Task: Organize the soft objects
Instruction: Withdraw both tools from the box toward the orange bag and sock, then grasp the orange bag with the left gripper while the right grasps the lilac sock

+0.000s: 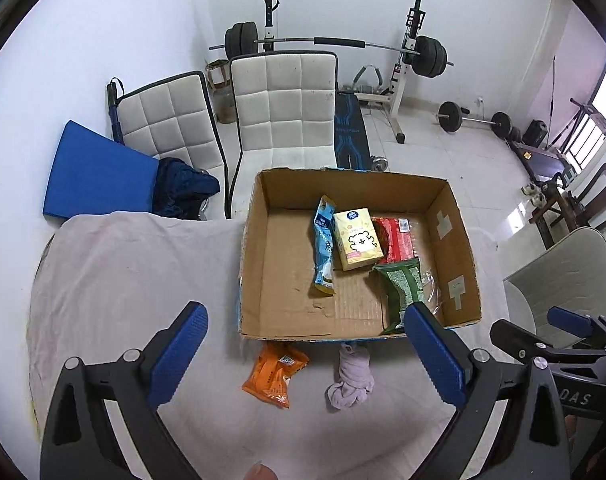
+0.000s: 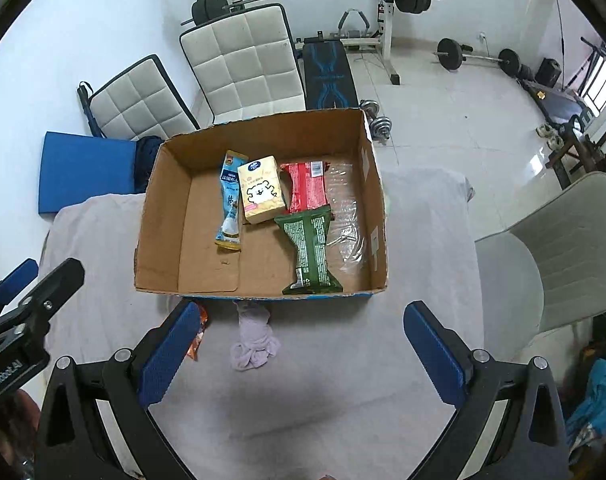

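- Hovering at the bottom of each wrist view, both grippers have their blue-padded fingers spread wide and released: the left gripper (image 1: 306,352) and the right gripper (image 2: 299,354) grasp nothing.
- Between the left fingers (image 1: 179,354), low in the frame, lie two loose soft things on the cloth-covered worktop (image 1: 115,276): one orange snack packet (image 1: 274,372), crinkled and lying flat, and one pale lilac sock bundle (image 1: 351,378), knotted into a lump.
- Both sit just in front of the near wall of the cardboard box (image 1: 255,248); the sock's top end touches or slips under that wall, I cannot tell which.
- In the right wrist view the orange packet (image 2: 197,340) is mostly hidden behind the left finger, and the sock (image 2: 255,338) lies in the open gap.
- Bare cloth runs left of the box and in front of it, giving open room; the box's right wall stands near the worktop's right edge.
- Inside the box, centre frame, are four packs: one blue sachet (image 2: 231,200), one yellow tissue pack (image 2: 261,194) with a bear drawing, one red packet (image 2: 307,190), one green packet (image 2: 309,252); a clear plastic sheet (image 2: 345,216) lies at the right. The box's left half is bare.
- Beyond, in the upper frame, stand two quilted white chairs (image 1: 287,104) and a barbell rack (image 1: 407,52).
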The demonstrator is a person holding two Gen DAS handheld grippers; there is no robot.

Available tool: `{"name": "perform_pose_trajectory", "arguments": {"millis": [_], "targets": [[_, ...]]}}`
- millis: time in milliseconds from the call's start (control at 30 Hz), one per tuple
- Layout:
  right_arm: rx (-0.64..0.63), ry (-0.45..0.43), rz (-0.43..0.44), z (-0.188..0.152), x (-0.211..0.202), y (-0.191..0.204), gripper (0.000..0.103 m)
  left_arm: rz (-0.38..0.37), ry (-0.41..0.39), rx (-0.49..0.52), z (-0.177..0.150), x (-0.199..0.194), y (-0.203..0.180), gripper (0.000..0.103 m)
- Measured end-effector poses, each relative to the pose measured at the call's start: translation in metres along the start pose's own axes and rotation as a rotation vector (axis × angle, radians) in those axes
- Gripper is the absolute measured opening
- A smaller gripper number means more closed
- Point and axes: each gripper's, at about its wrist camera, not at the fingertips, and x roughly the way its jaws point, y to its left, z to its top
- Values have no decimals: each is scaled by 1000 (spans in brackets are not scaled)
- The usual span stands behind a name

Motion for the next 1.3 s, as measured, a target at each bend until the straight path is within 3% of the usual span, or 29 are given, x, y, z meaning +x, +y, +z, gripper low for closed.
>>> {"name": "perform_pose_trajectory", "arguments": {"millis": [200,467,633,900,1067,1233,1300], "targets": [[27,90,22,-16,33,1,103,41,39,1,-13,15,16,101],[86,305,95,-64,140,27,103,101,295,-11,-70,106,54,101],[129,373,108,-78,194,40,103,75,438,-13,-101,167,66,101],[153,408,83,-86,231,45,97,-6,542,31,-116,232,57,100],[141,421,65,-86,241,53,81,-54,608,56,-128,255,45,59],[117,411,39,-84,249,66,66,-52,580,48,-136,252,42,50],[92,421,7,-86,253,72,46,-53,576,31,-139,250,41,48]]}}
